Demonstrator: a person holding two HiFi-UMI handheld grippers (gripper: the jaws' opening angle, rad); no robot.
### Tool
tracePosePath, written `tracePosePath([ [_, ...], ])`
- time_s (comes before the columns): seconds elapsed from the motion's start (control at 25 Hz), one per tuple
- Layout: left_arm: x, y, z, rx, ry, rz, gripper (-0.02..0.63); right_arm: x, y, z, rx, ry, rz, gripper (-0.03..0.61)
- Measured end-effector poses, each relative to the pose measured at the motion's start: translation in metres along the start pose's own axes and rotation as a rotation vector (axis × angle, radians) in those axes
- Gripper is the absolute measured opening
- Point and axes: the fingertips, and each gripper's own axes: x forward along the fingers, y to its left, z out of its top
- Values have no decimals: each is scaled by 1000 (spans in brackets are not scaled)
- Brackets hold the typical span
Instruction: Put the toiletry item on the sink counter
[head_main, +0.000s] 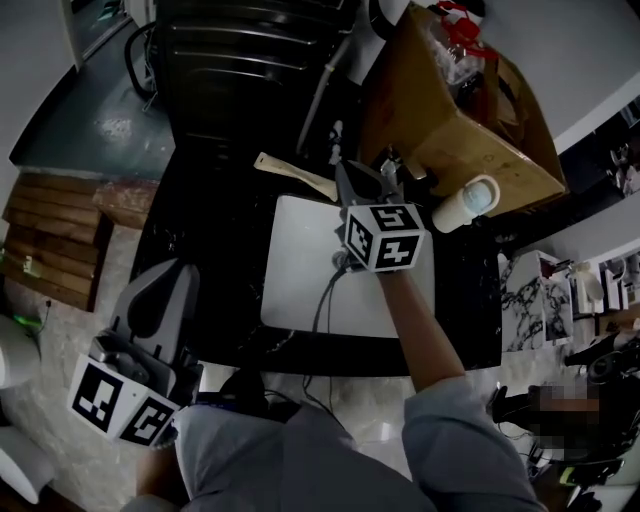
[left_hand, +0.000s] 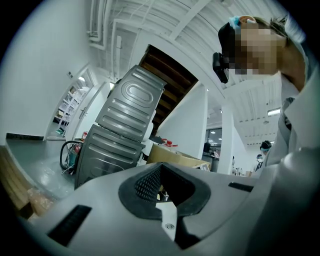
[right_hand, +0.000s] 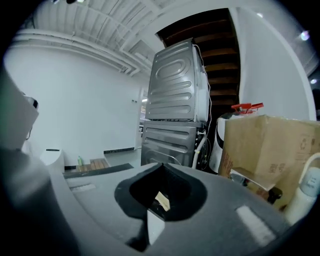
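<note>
Sleeve, black counter, white sink

Head camera: high, facing steeply down on the dark counter, close above it. The left gripper sits low left and the right gripper at centre.

Left gripper camera: low, about level, looking out over its own jaws toward the stacked grey machines and the cardboard box, both well off.

Right gripper camera: much the same facing but nearer, with the box large at right.

Shared by all three: machines and box. The pale bottle is probably the one beside the box in the head view.
</note>
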Motion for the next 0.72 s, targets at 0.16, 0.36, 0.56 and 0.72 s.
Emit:
tracePosePath([
  [0.16, 5, -17, 2, 14, -1, -36, 5, -39, 1, 15, 54, -61, -26, -2],
  [0.36, 8, -36, 5, 36, -3, -80, 4, -85, 8, 29, 72, -114, -44, -2],
  [0.56, 13, -50, 7, 44, -6, -112, 5, -124, 16, 34, 88, -148, -61, -3],
  [0.72, 13, -57, 8, 45, -12, -121, 4, -152, 23, 38, 88, -177, -78, -3],
])
